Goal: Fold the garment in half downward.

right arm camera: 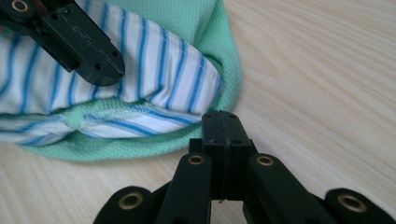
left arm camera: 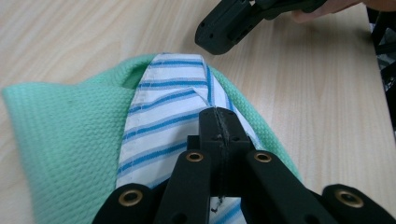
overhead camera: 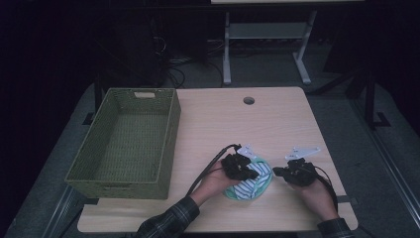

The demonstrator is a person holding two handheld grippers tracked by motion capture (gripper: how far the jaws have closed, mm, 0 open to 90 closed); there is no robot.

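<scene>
High view: left claw [overhead camera: 247,171] closed over cloth bundle [overhead camera: 257,186]; right claw [overhead camera: 278,172] closed, empty.

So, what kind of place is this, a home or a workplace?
Probably a lab or office room set up for recording, not a home. A plain wooden desk with a cable hole stands on grey carpet, another white-framed table stands behind it, and loose cables lie on the dark floor.

Green cloth [left arm camera: 65,135] showing matt waffle weave; striped cloth [left arm camera: 163,116] looking smooth, finely woven. Table [overhead camera: 277,119] being seen as pale matt wood grain. Basket [overhead camera: 166,148] woven, rough. Gripper jaws: matt black plastic.
</scene>
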